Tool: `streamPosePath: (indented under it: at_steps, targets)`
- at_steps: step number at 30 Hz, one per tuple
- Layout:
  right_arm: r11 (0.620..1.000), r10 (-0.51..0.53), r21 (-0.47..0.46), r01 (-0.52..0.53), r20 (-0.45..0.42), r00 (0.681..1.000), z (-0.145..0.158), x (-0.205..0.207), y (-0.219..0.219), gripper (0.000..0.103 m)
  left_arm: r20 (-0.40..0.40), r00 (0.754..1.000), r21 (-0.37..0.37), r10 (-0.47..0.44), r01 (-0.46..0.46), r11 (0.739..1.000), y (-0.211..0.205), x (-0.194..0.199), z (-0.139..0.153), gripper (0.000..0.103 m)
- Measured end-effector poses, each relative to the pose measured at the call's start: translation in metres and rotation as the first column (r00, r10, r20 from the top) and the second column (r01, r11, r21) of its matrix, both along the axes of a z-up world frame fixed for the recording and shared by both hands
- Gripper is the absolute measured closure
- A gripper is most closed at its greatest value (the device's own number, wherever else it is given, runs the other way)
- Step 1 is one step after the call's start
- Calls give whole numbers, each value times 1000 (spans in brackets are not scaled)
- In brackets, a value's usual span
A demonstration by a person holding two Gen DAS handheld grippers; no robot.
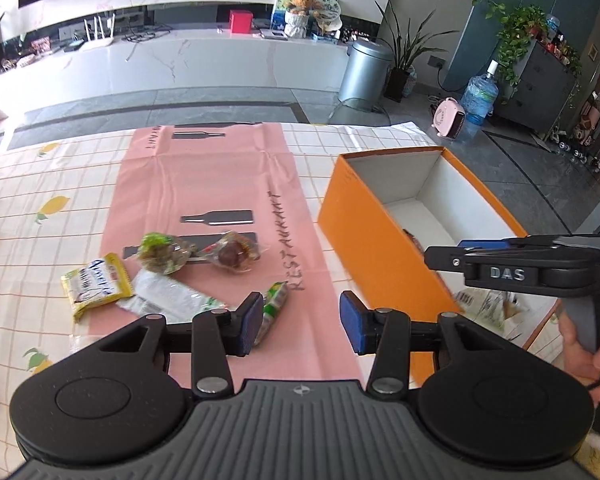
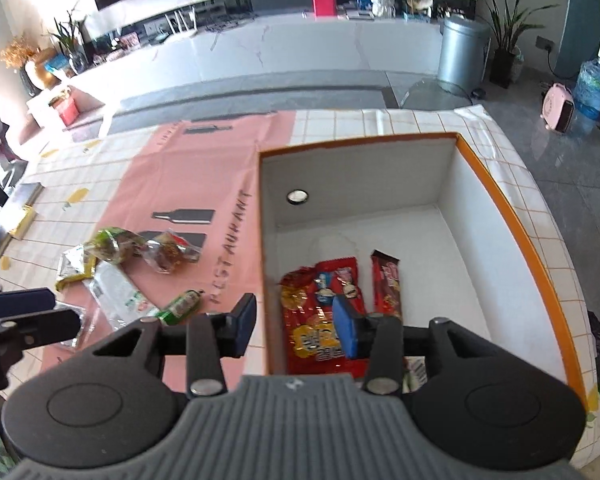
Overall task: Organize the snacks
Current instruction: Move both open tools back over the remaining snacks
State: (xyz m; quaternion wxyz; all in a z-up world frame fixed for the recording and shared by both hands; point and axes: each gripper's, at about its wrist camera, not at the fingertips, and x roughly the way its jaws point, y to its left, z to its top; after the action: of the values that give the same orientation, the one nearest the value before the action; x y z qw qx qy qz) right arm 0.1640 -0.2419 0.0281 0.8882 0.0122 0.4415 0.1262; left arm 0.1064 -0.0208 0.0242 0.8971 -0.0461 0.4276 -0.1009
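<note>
An orange box [image 1: 364,236] with a white inside stands on the table at the right; it also shows in the right wrist view [image 2: 516,224]. Red snack packs [image 2: 320,320] and a dark red bar [image 2: 386,284] lie in it. Several loose snacks lie on the pink mat: a yellow pack [image 1: 96,284], a white pack [image 1: 168,296], two clear bags [image 1: 196,254], a small green pack [image 1: 274,304]. My left gripper [image 1: 300,324] is open and empty above the mat, beside the green pack. My right gripper [image 2: 296,322] is open and empty over the box's left wall.
The table has a checked cloth [image 1: 40,240] with lemons and a pink mat [image 1: 220,184]. Flat items lie at the table's left edge [image 2: 20,208]. Beyond the table are a floor, a metal bin [image 1: 364,68] and a long white counter [image 1: 180,60].
</note>
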Motion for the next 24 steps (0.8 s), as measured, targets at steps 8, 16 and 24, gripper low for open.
streamPosePath:
  at_steps: [8, 16, 24]
  targets:
    - [994, -26, 111, 11, 132, 991, -23, -60, 56, 56, 33, 998, 1, 55, -55, 998, 47, -34, -33, 51]
    - [996, -32, 90, 23, 102, 994, -67, -80, 105, 56, 30, 982, -92, 184, -181, 979, 104, -49, -61, 51]
    - [998, -37, 49, 34, 64, 997, -99, -80, 130, 47, 27, 970, -101, 242, -238, 966, 135, -52, -88, 47]
